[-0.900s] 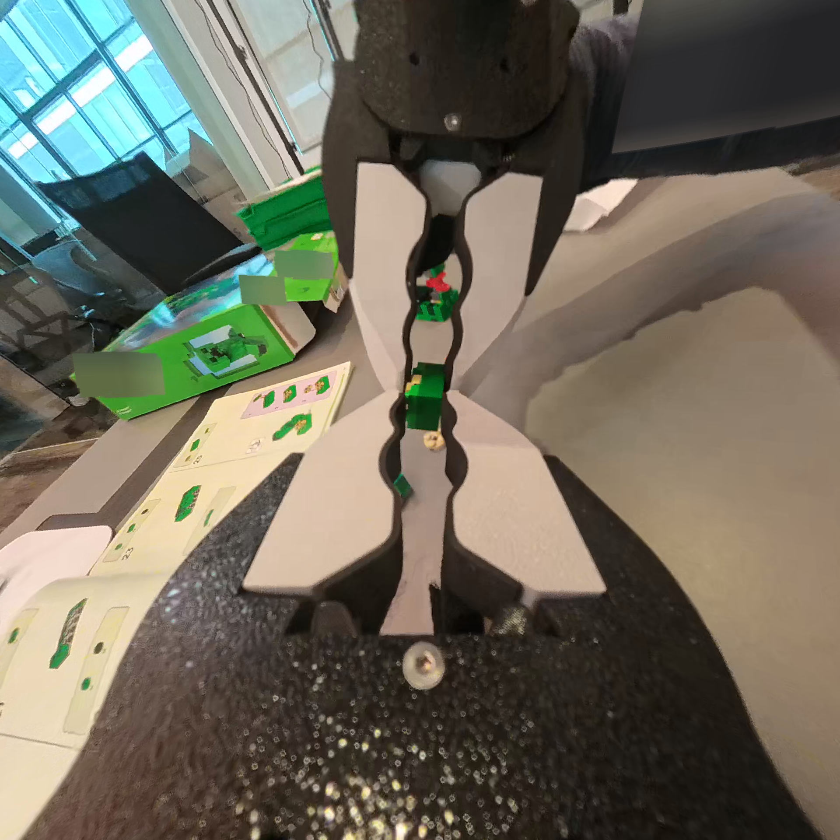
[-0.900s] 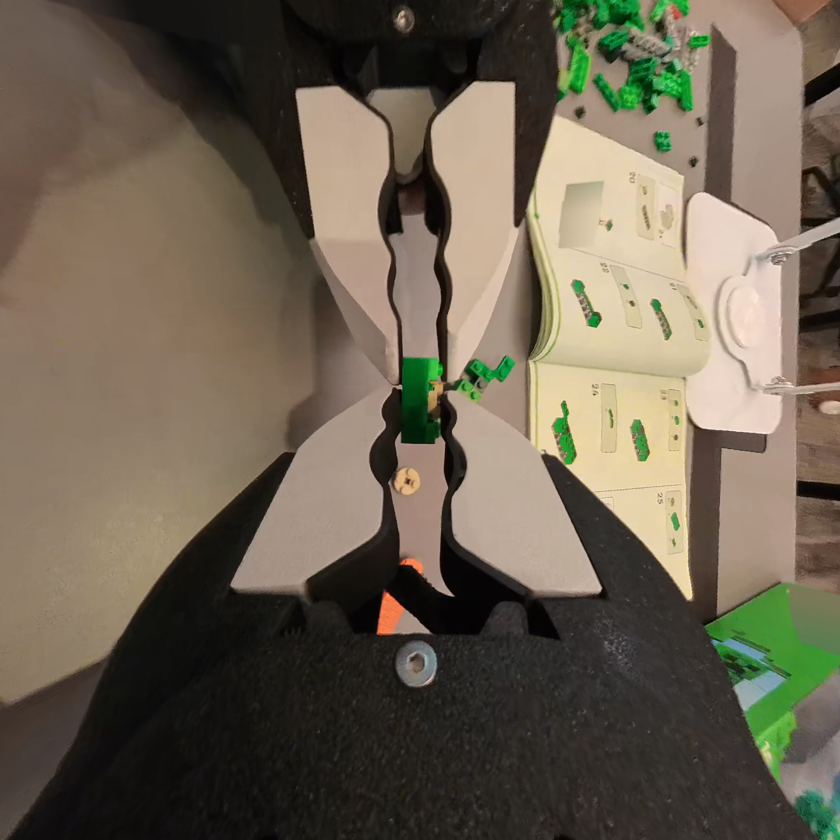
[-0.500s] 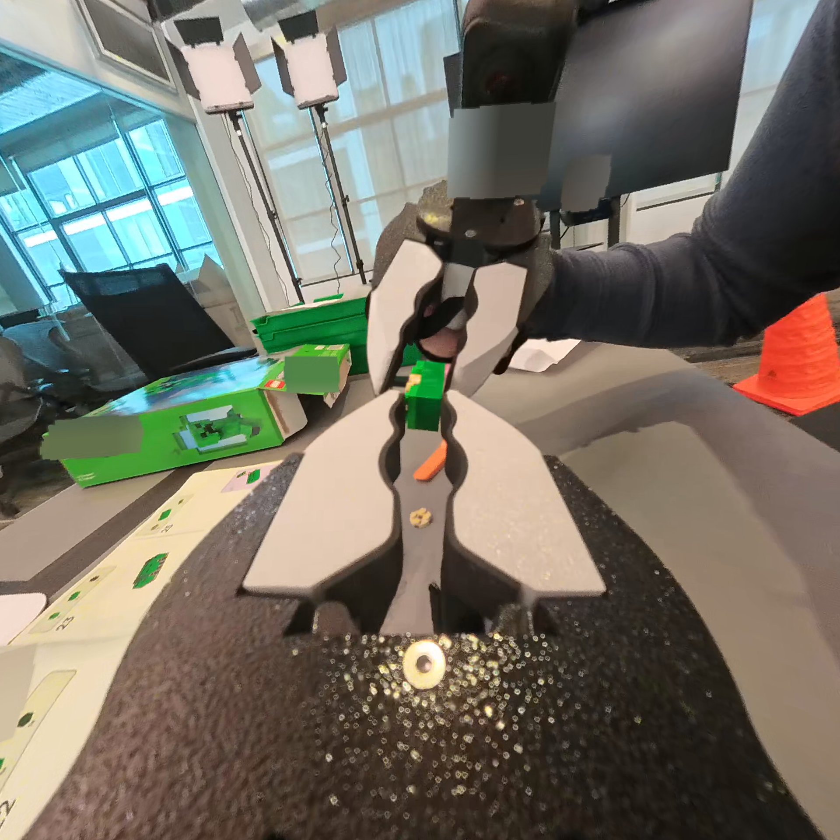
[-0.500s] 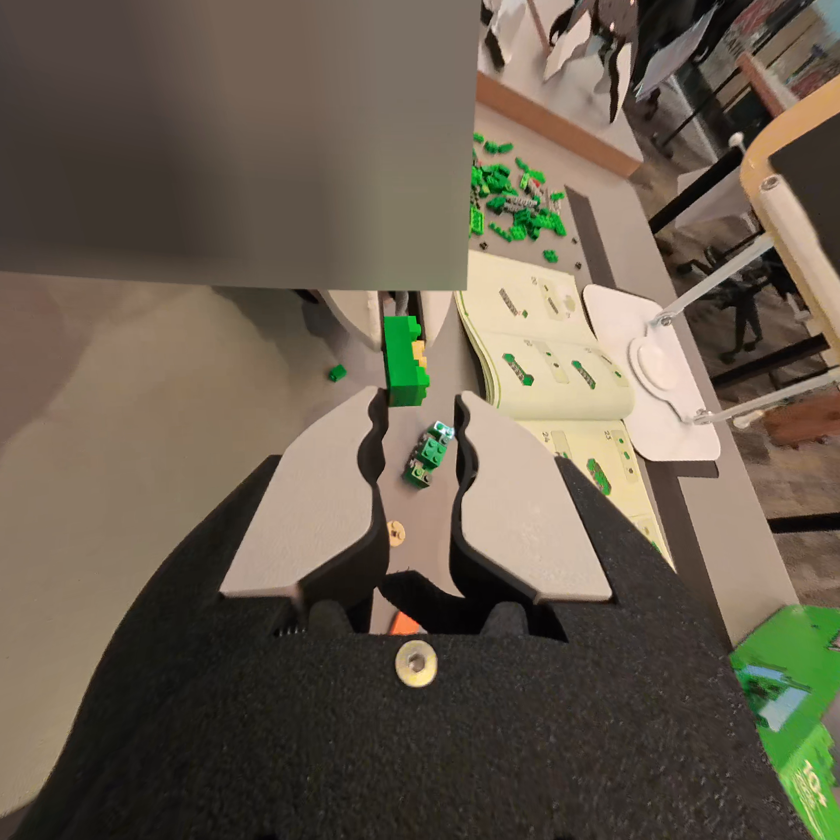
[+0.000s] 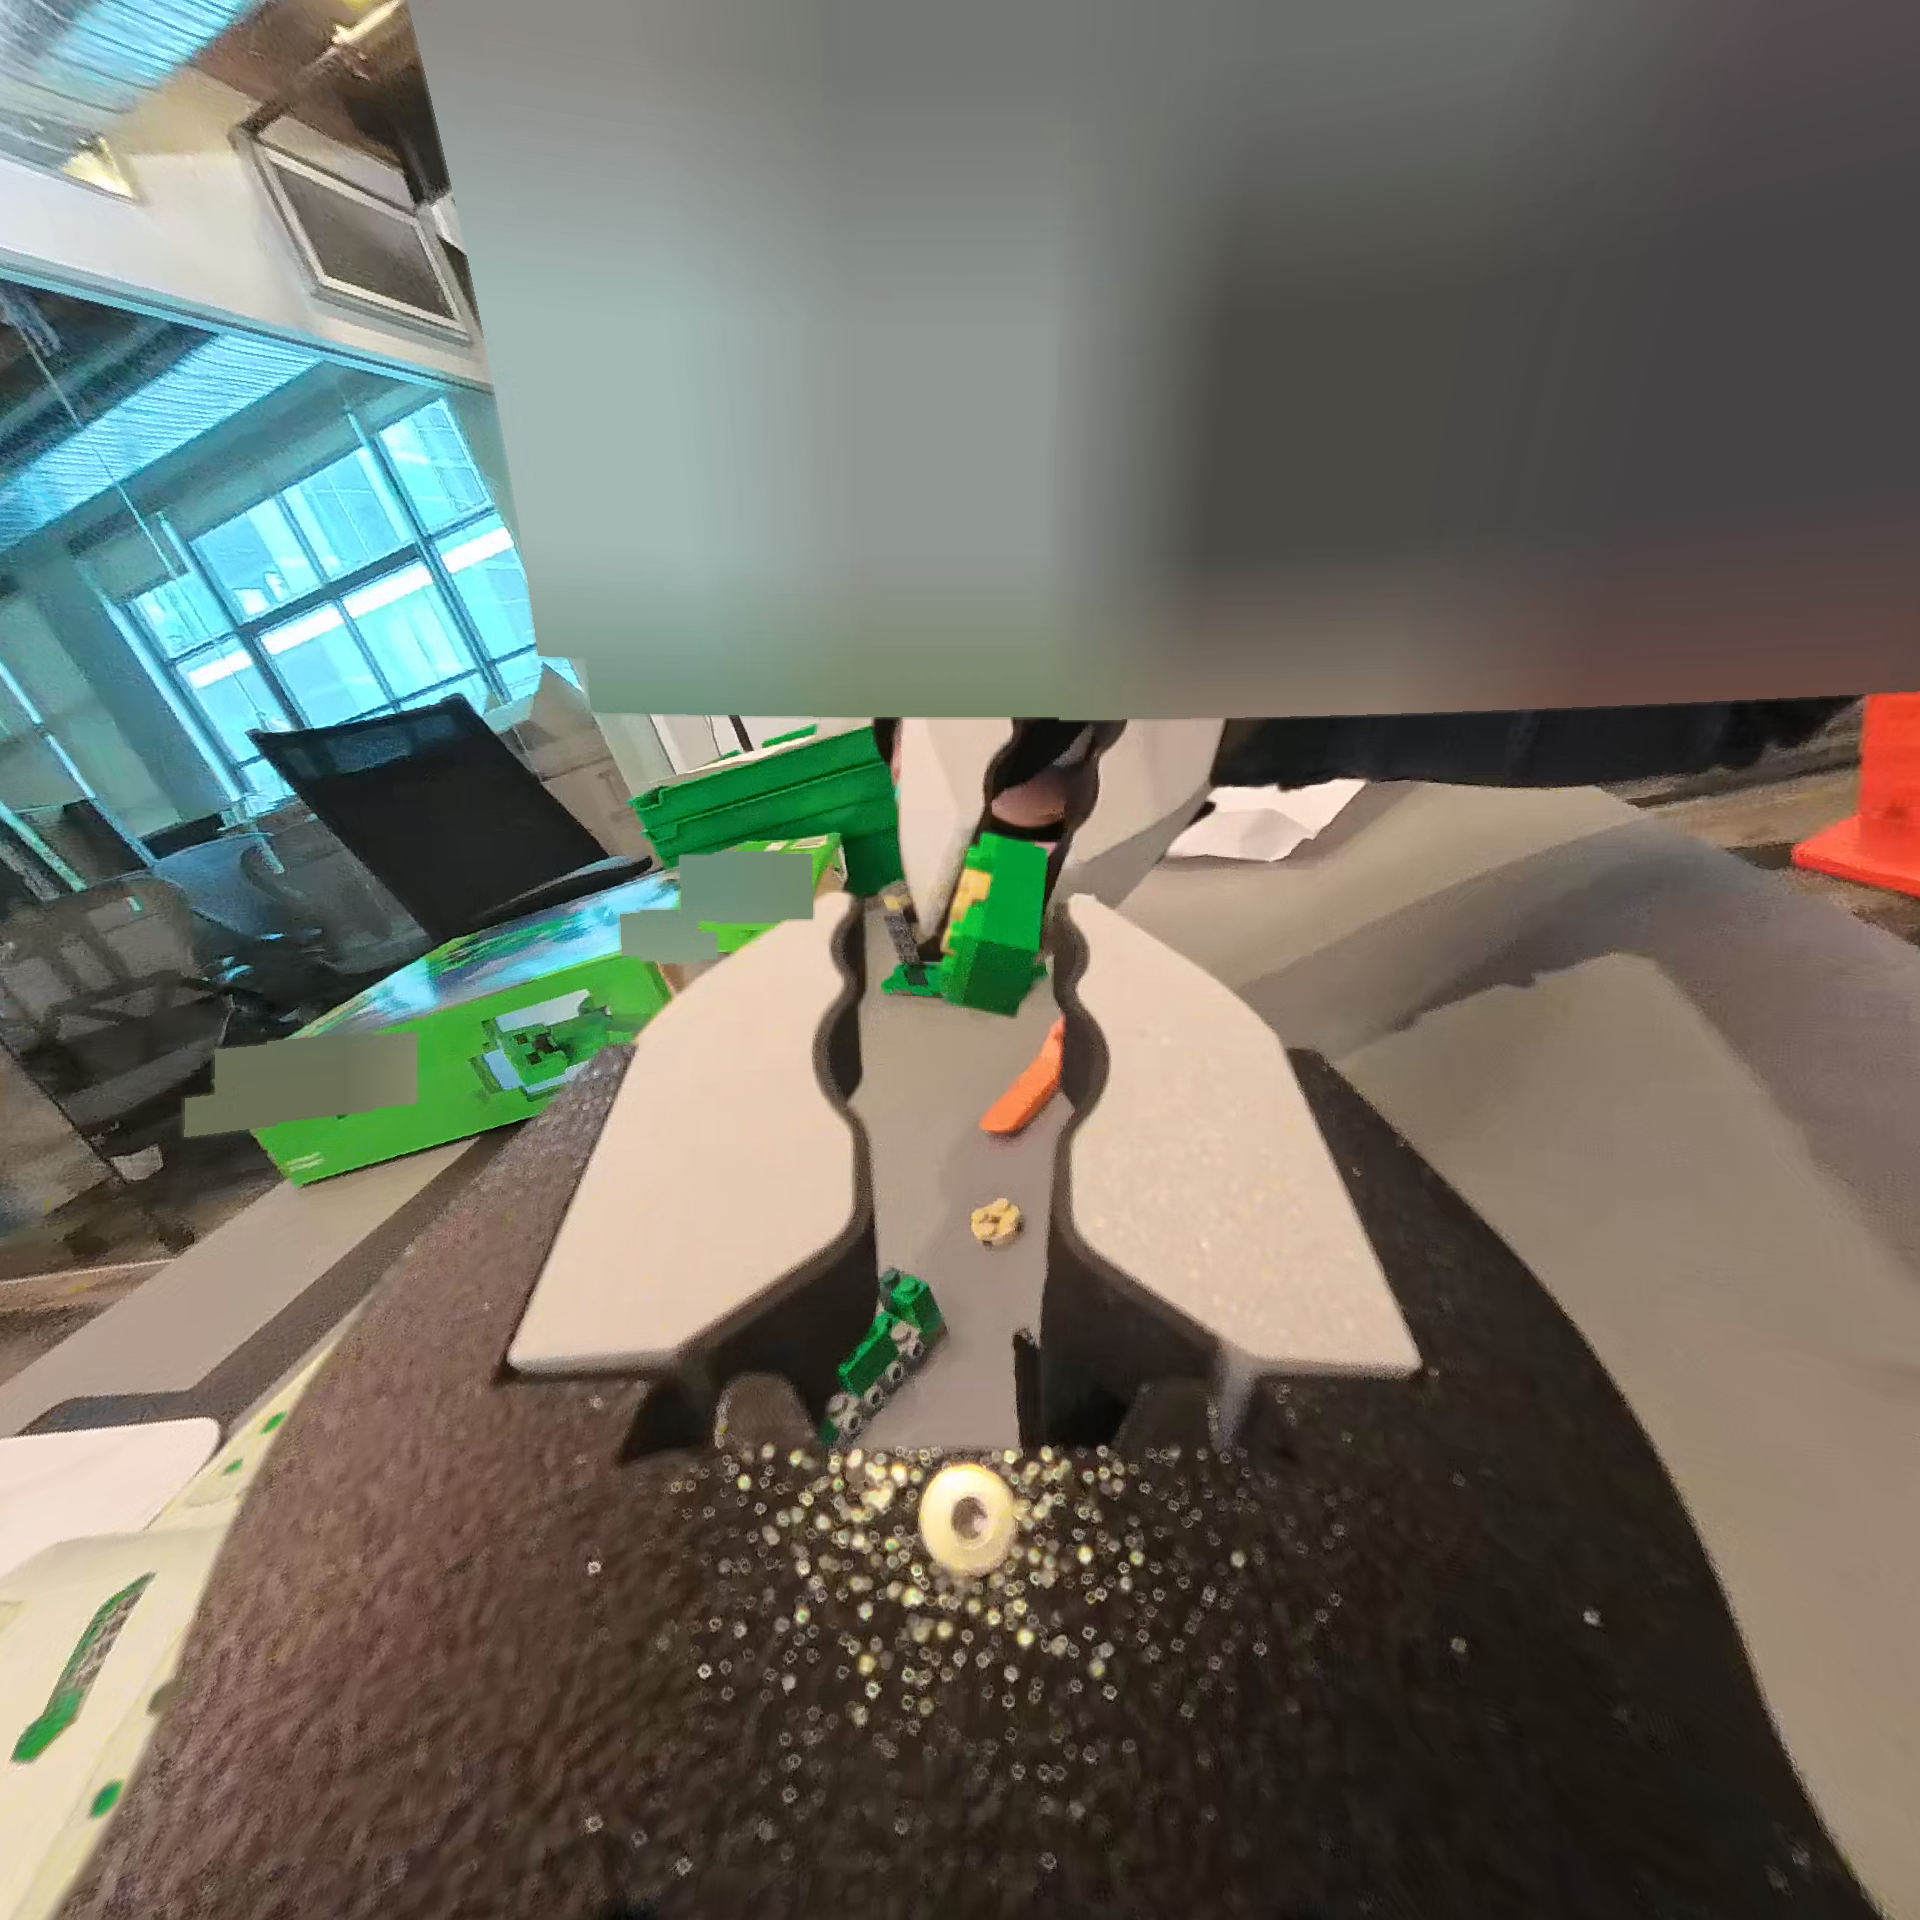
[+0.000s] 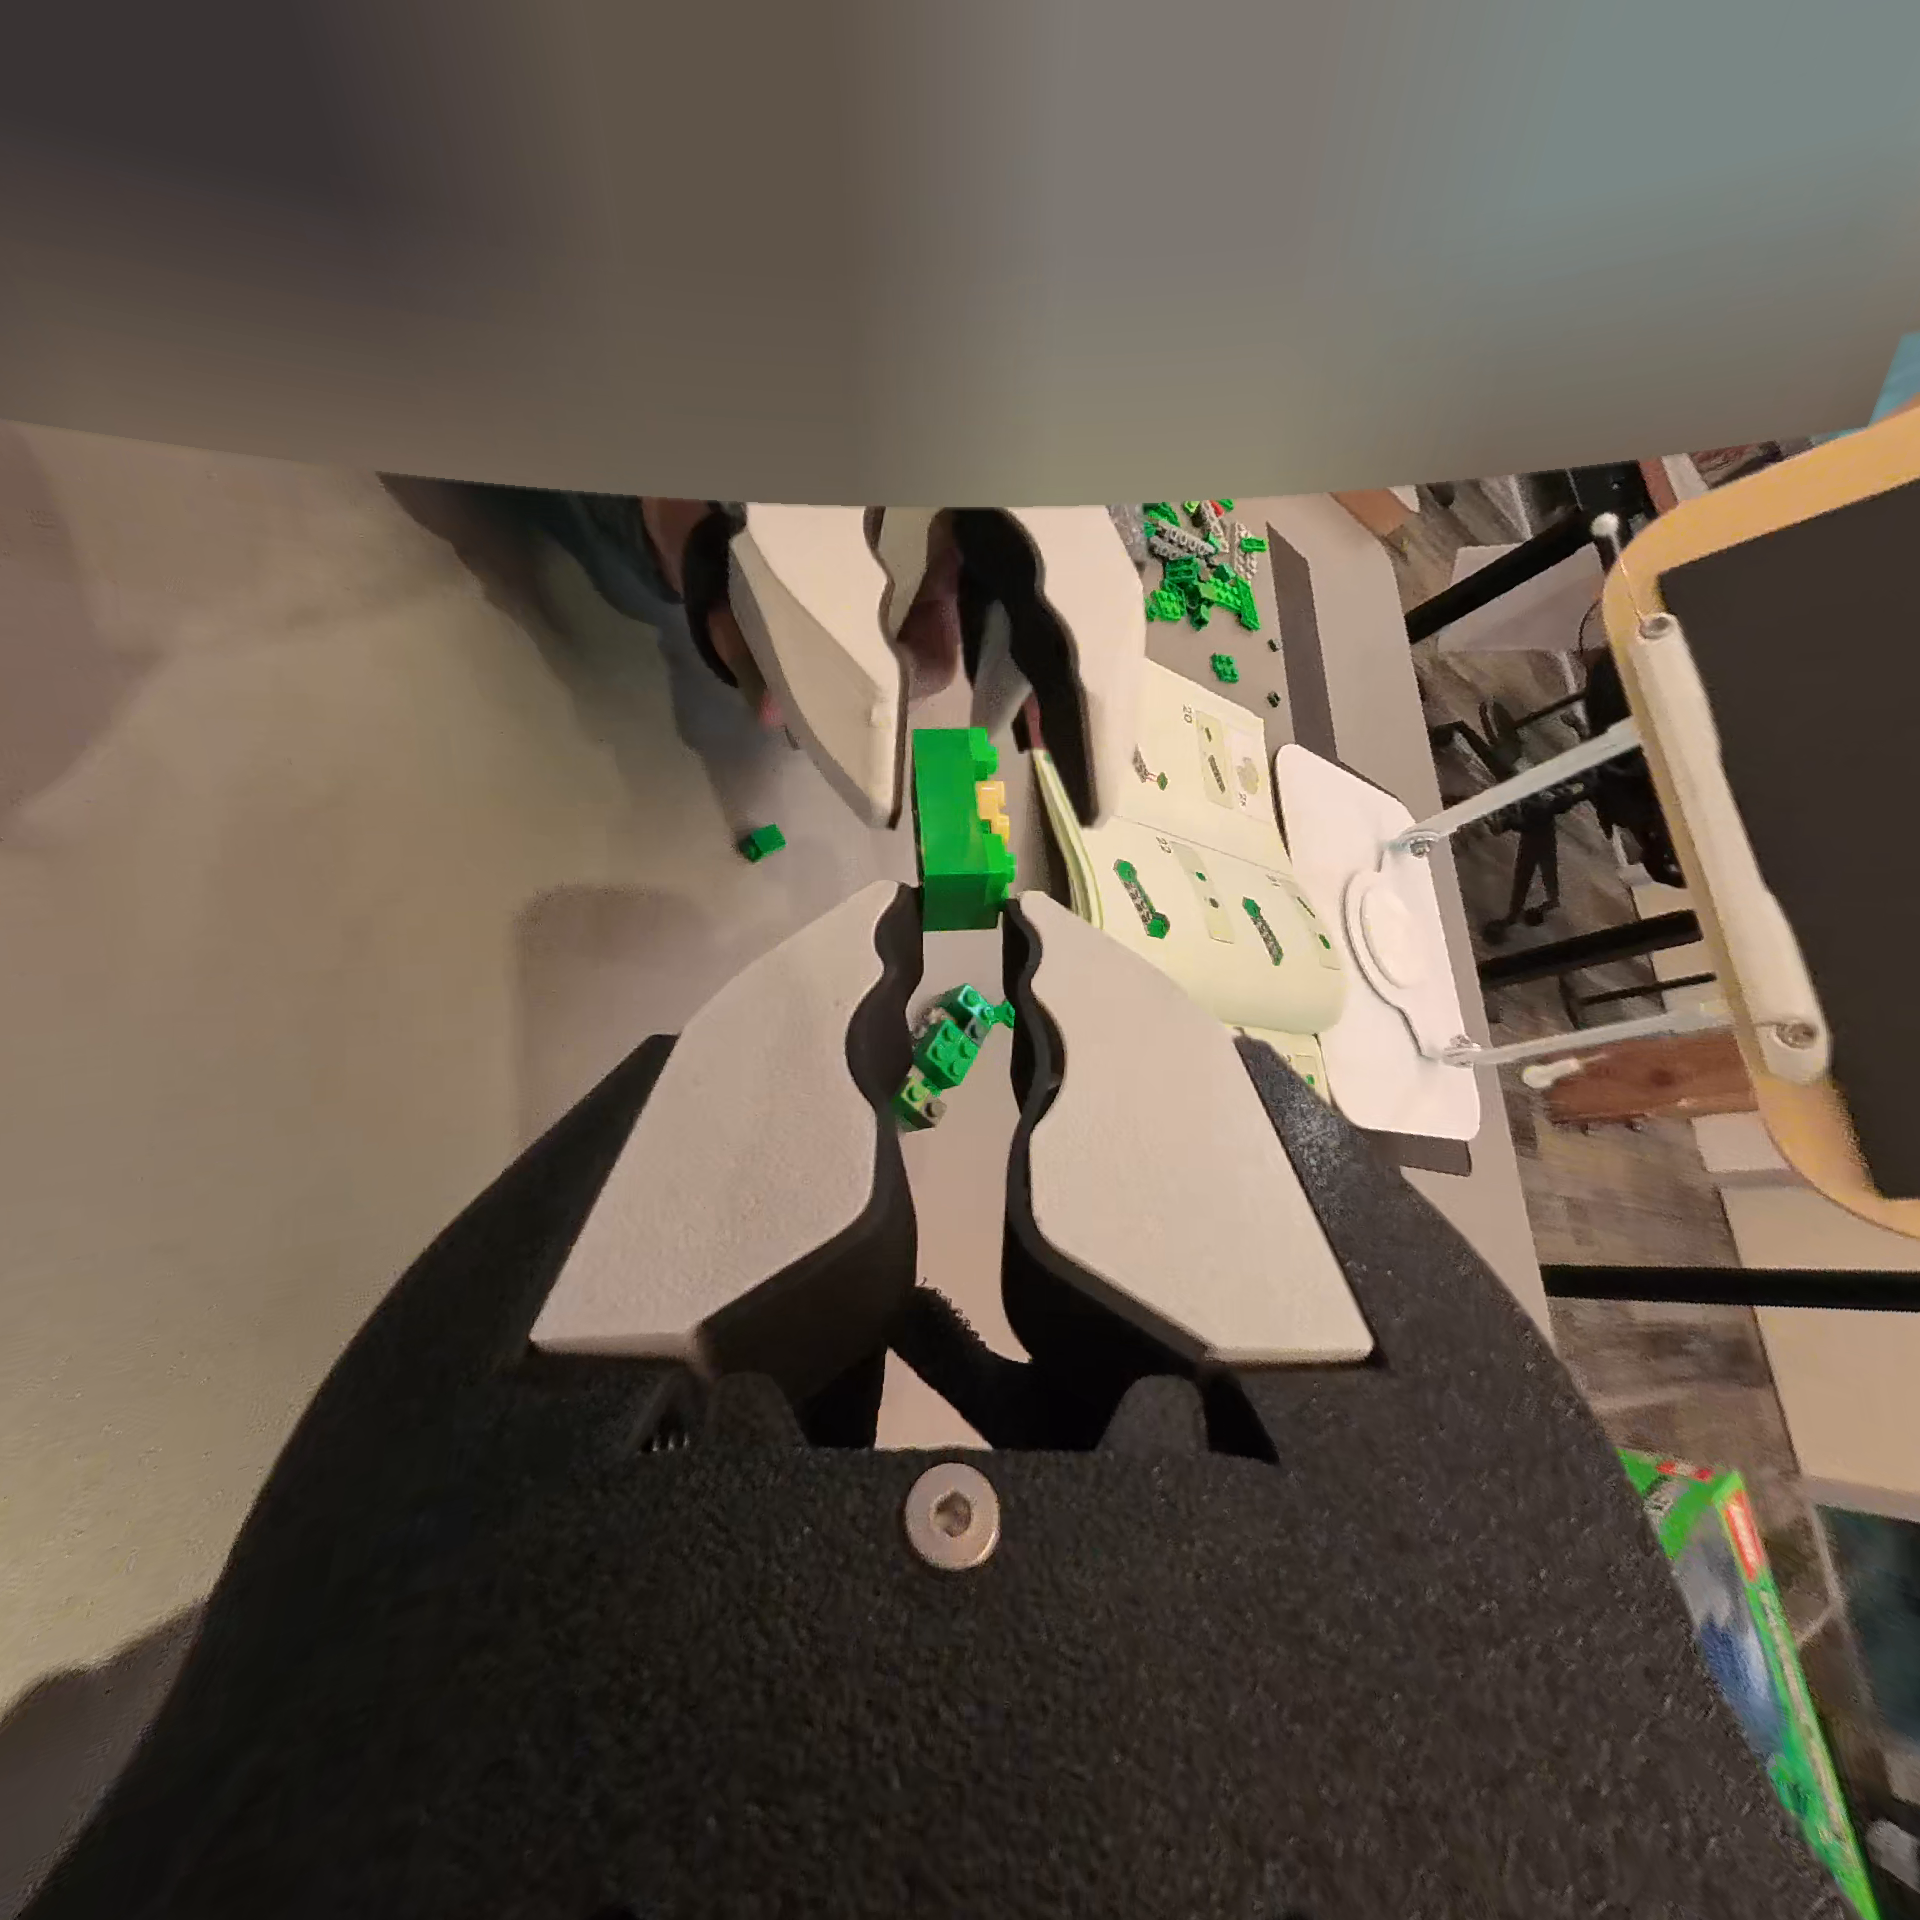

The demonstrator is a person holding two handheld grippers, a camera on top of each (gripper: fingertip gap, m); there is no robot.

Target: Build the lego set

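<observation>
Right tongs [image 6: 961, 904] pinch green block assembly [image 6: 958, 831] above desk [image 6: 966, 1226].
Left tongs [image 5: 956, 935] parted, empty, just short of it. Risk: shallow tip-grip lets block twist free when pressed.

An office, by its fittings: tall grid-paned windows [image 5: 322, 613] fill the far wall; a black mesh-backed desk chair [image 5: 416, 810] stands past the grey table's [image 5: 1558, 1195] far-left edge, with more chairs behind it; stacked green bins [image 5: 769, 800] sit beyond that edge; an orange cone [image 5: 1870, 800] stands off its far-right corner; wood-look flooring [image 6: 1652, 1236] runs beside the table.
</observation>
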